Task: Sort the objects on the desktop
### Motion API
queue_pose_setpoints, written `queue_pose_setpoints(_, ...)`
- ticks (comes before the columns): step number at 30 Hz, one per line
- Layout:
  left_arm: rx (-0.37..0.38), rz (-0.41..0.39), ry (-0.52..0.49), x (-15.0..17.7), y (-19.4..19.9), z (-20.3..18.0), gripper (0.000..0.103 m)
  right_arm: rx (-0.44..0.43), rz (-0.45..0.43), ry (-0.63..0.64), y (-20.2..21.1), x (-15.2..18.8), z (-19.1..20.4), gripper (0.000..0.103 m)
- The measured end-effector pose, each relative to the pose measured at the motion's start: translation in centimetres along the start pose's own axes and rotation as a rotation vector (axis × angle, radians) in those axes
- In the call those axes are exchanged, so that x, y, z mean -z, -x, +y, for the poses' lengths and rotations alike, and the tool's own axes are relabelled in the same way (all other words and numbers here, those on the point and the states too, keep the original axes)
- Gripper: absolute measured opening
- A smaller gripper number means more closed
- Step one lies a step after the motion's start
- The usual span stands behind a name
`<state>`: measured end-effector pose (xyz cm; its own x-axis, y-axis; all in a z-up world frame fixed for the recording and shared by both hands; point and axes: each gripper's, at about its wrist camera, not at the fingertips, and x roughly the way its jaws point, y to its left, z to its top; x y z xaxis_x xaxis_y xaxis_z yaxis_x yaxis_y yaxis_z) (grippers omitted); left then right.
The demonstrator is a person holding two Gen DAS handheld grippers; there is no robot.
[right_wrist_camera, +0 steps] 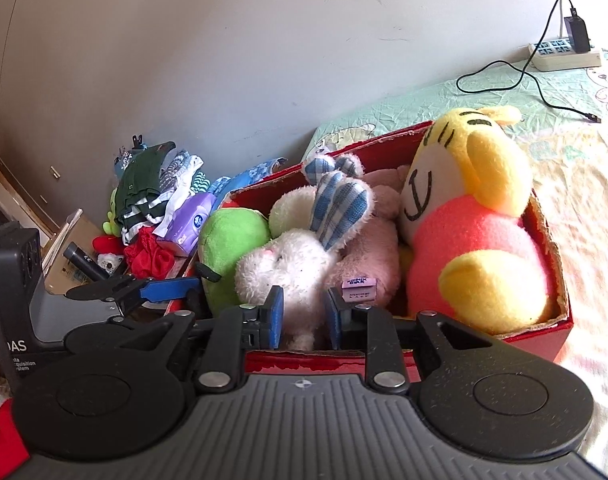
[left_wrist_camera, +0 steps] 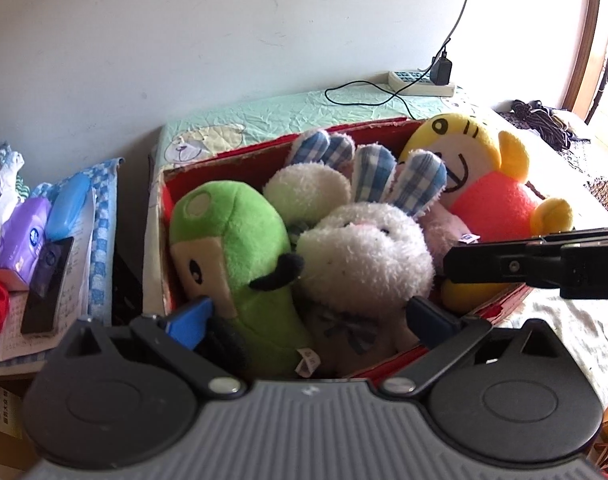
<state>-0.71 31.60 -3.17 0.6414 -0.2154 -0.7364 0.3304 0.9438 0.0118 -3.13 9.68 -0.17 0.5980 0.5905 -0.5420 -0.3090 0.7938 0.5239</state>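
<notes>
The red cardboard box (right_wrist_camera: 551, 322) sits on the bed, packed with plush toys, and the white rabbit plush (right_wrist_camera: 288, 264) lies at its near edge, in the lower centre of the right wrist frame. The right gripper (right_wrist_camera: 302, 316) is the nearer one: its blue-padded jaws stand narrowly apart with the rabbit's lower body between them, the pads close on each side, though whether they press the fur cannot be told. The rabbit's long axis runs away from the jaws, up toward its blue checked ears (right_wrist_camera: 339, 204). The left gripper (left_wrist_camera: 307, 316) has its jaws spread wide and holds nothing; in its frame the green plush (left_wrist_camera: 240, 256) and the rabbit fill the gap ahead.
</notes>
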Motion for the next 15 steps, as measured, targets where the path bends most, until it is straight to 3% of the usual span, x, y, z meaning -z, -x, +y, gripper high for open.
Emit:
queue_pose_setpoints(2,-0.009,0.008,0.010,-0.1,-0.1,0.0,0.102,0.006,0.002,-0.020,0.1,0.3,-0.3,0.032)
queue_pose_setpoints(15,-0.114,0.029,0.053,-0.2,1.1,-1.6,0.102,-0.005,-0.004,-0.033,0.8,0.4,-0.9,0.031)
